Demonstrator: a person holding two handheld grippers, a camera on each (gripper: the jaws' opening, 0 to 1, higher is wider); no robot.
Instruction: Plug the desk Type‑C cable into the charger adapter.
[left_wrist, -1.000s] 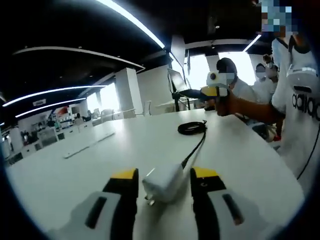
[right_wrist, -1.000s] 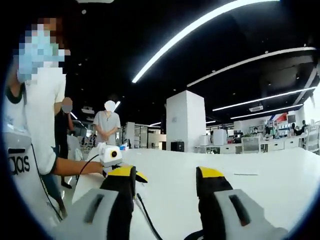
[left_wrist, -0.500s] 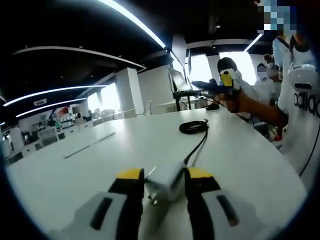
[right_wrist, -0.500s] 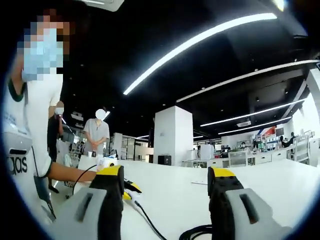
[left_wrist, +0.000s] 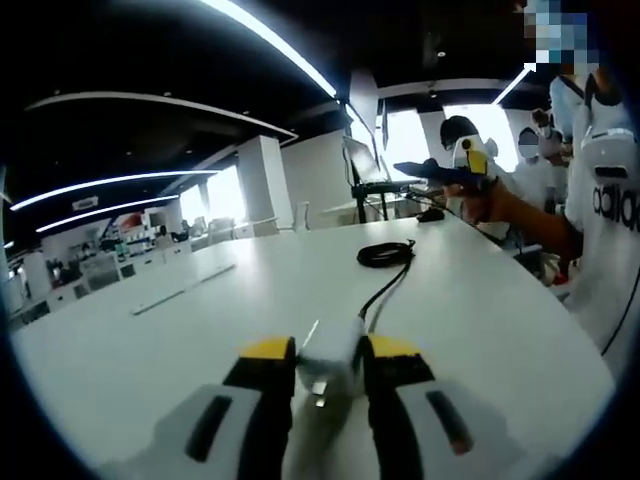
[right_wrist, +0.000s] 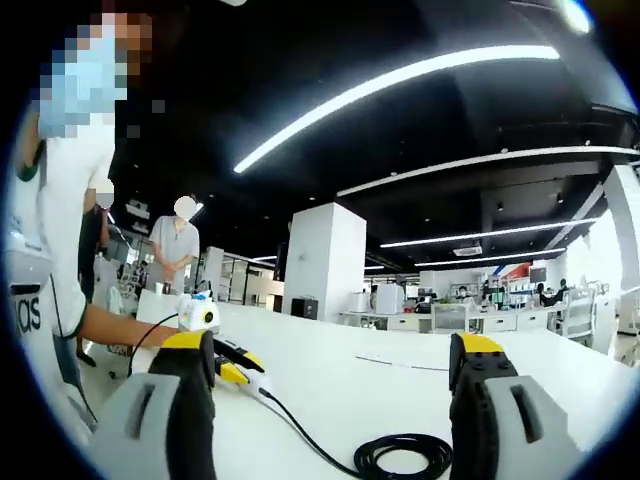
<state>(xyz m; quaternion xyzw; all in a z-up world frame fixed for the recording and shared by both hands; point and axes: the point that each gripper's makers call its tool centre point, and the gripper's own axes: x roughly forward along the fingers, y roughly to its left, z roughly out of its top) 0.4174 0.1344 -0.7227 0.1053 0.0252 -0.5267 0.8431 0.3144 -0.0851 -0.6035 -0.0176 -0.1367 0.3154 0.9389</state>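
White plastic sits clamped between the yellow-tipped jaws of the left gripper (left_wrist: 328, 352): the charger adapter (left_wrist: 330, 348), pinned low on the white table (left_wrist: 200, 330) with its metal prongs pointing back toward the camera. From its far face the black Type-C cable (left_wrist: 384, 286) already leads away, so to my eye the plug looks seated or very nearly so, though the joint itself is too small to judge. If it is not fully home, the grip wants to be square on the adapter's flat sides, so the block does not twist when the plug is pushed.

Further along the table the cable runs to a loose black coil (left_wrist: 386, 254). From the right gripper view the same coil (right_wrist: 405, 455) lies between and ahead of that gripper's jaws, with the cable leading off toward the left gripper (right_wrist: 238, 368) lying low on the table.

The right gripper (right_wrist: 330, 385) has its jaws spread wide with nothing between them, held up clear of the table. For a final push I would bring it down just behind the plug, not on the slack.

Beyond stand people (right_wrist: 176, 250) by the table's far edge, a white pillar (right_wrist: 318, 262) and ceiling light strips (right_wrist: 400, 85).
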